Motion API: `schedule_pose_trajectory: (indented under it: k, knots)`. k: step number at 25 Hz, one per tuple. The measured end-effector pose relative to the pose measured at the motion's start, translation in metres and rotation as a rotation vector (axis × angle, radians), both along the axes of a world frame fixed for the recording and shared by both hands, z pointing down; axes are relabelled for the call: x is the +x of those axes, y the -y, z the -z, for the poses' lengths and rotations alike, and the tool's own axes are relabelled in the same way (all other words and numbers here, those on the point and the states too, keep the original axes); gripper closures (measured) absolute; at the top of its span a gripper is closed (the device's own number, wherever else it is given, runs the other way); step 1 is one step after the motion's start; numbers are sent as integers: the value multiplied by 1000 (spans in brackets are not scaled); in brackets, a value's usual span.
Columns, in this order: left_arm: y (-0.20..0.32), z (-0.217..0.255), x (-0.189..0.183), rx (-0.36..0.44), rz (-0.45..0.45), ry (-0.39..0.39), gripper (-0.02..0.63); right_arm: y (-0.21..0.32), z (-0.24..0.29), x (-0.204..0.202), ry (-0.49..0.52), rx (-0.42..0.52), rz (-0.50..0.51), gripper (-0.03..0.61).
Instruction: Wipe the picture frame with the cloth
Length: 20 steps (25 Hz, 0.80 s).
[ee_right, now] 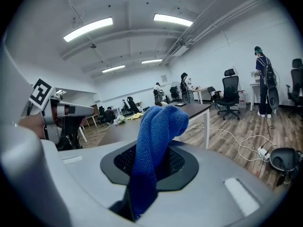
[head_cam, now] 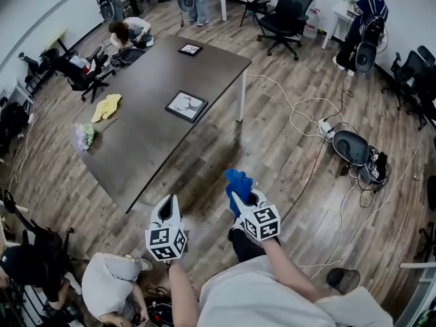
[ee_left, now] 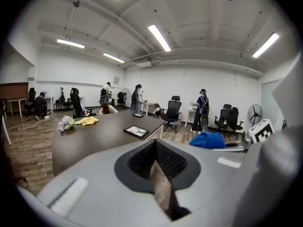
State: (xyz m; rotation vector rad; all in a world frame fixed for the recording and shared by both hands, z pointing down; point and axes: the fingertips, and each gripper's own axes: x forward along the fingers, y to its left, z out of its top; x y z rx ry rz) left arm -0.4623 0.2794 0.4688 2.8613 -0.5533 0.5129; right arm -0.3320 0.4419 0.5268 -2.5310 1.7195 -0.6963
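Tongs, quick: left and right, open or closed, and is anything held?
Left tongs: closed, nothing between them.
Right tongs: closed on the blue cloth.

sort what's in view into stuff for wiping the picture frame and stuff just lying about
For the job:
blue cloth, clamped in the right tongs
picture frame, lying flat on the table

Lying about:
yellow cloth
bunch of flowers
smaller frame at the table's far end
office chair
power strip on the floor
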Motion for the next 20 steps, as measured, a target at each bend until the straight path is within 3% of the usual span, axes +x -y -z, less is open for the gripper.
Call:
schedule_pose_trajectory:
  k: [9,20]
  knots:
    - [82,12,117,23,-27,49,561,70,-9,110,47,-8,4,497]
    - [140,-27,159,-92,38,75,561,138,-21,187,43,-30,48,497]
